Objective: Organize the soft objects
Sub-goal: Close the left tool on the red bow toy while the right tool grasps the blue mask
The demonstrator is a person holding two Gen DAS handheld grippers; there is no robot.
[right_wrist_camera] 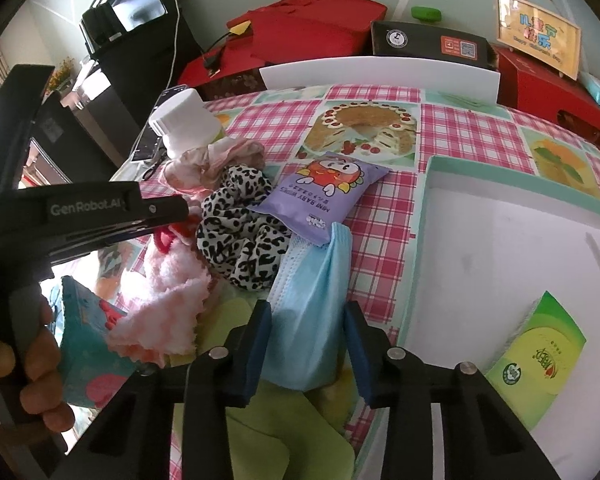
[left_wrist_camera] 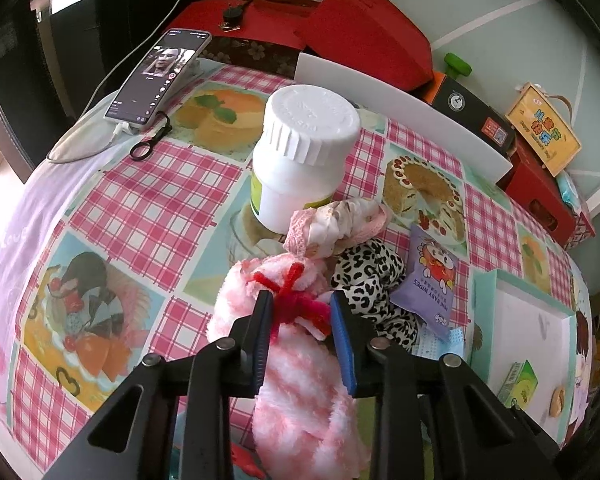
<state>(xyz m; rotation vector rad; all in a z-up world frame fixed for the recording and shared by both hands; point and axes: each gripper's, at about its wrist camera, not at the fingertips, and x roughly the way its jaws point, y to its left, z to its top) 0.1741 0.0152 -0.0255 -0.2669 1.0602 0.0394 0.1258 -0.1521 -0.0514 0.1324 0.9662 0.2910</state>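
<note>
Both grippers are down on the pile of soft things at the near edge of the bench.

The left gripper has its jaws closed on the fluffy pink-and-white sock, pinching it at the red yarn bow. The right gripper has its jaws around the folded blue face mask; the left pad touches the mask, but whether the right pad presses it I cannot tell. Just behind lie a leopard-print cloth, a purple pack of baby wipes resting on the mask's far end, and a pink lace cloth against a white bottle. To the right sits a white tray with a green packet in it.
</note>
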